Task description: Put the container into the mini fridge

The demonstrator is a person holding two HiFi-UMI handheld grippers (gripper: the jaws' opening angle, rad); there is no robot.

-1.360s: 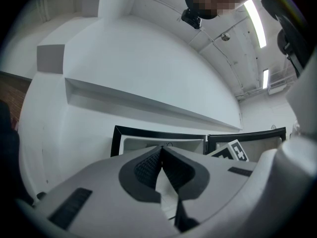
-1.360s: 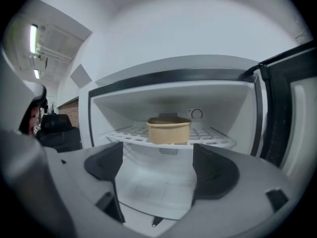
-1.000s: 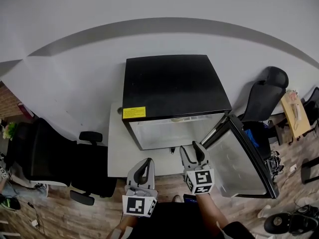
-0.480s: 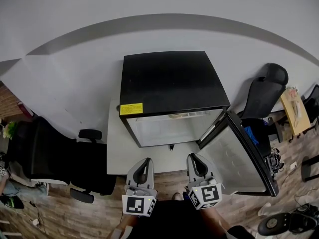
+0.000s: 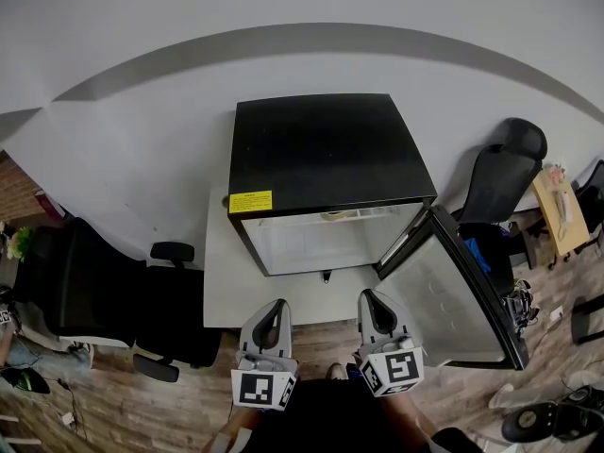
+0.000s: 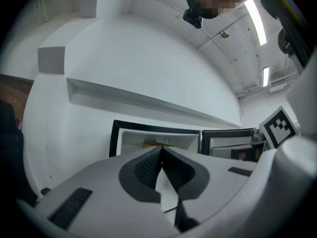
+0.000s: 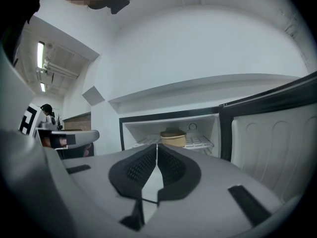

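The container (image 7: 173,138) sits on the shelf (image 7: 199,142) inside the mini fridge (image 5: 326,154), straight ahead of and well apart from the left gripper (image 6: 161,150) and right gripper (image 7: 157,147), both with jaws closed on nothing, so I judge only the open door (image 5: 453,300) remains.

Grey left gripper (image 5: 276,306) and right gripper (image 5: 371,296) bear black ribbed pads (image 7: 141,168) and black-and-white marker cubes (image 5: 264,389).

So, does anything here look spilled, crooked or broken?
Nothing stands out. The container sits upright on the wire shelf inside the mini fridge, with nothing spilled around it. The door hangs open at the right, which fits the job. The left gripper and the right gripper are both shut and empty.
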